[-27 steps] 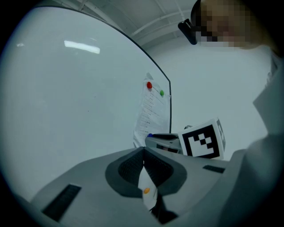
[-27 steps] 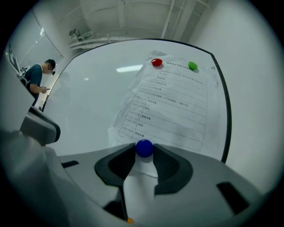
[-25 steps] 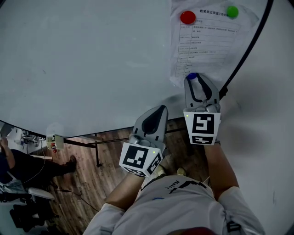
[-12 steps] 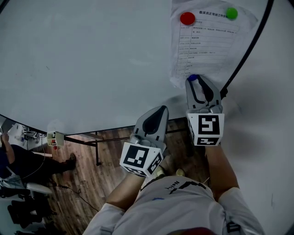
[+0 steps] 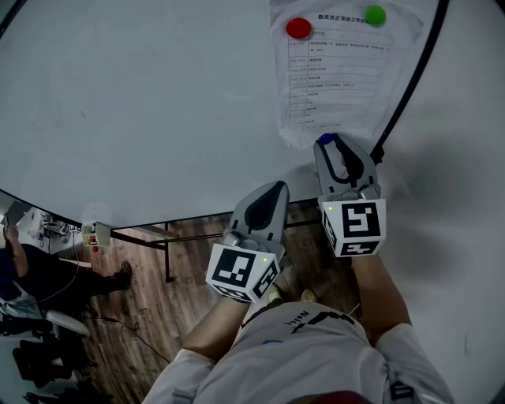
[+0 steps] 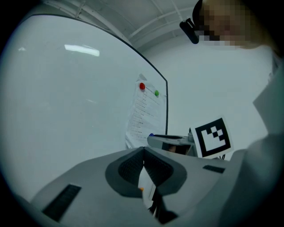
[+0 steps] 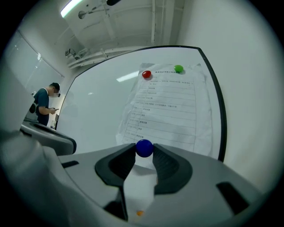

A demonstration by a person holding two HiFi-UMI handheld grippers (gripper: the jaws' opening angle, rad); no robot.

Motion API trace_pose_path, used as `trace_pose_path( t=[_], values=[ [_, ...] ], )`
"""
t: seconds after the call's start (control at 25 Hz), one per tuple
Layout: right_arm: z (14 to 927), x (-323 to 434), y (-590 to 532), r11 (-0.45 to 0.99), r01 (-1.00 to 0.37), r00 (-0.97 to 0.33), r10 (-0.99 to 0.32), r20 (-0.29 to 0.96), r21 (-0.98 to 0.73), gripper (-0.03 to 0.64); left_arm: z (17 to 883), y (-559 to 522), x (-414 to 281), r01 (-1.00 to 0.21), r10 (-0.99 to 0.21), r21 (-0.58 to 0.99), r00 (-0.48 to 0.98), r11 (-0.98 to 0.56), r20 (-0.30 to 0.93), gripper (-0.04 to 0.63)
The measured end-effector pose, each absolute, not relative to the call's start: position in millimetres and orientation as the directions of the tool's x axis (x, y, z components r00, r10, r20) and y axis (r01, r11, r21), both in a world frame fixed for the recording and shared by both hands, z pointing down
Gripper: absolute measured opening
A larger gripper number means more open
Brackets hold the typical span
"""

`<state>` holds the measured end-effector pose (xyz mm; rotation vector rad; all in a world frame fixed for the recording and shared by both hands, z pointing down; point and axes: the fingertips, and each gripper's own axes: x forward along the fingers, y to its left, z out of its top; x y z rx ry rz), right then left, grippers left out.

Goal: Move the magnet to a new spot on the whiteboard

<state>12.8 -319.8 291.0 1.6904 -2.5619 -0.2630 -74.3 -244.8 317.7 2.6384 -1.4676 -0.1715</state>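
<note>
A small blue magnet [image 7: 144,148] sits pinched between the tips of my right gripper [image 7: 144,150], which is shut on it just below the lower edge of the printed paper sheet [image 7: 166,111]. In the head view the blue magnet [image 5: 324,140] shows at the tip of the right gripper [image 5: 331,142], by the sheet's [image 5: 331,71] bottom corner on the whiteboard [image 5: 158,102]. A red magnet [image 5: 298,28] and a green magnet [image 5: 375,15] pin the sheet's top. My left gripper [image 5: 274,189] hangs lower, shut and empty, off the board.
The whiteboard's black frame edge [image 5: 410,79] runs along the sheet's right side, with a white wall [image 5: 465,158] beyond. Below are a wooden floor [image 5: 158,308] and the board's stand. A person [image 7: 44,104] stands far left in the right gripper view.
The right gripper with the blue magnet has shifted slightly down and away from the sheet; the head view has moved so the sheet sits further left.
</note>
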Motion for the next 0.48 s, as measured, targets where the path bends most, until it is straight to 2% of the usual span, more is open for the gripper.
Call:
trace_pose_path(
  t=[0.48],
  values=[
    [293, 18, -266, 0.51, -0.858, -0.514, -0.856, -0.061, 0.069, 0.13, 315, -219, -60, -0.866, -0.88, 0.155, 0.473, -0.474, -0.049, 0.011]
  ],
)
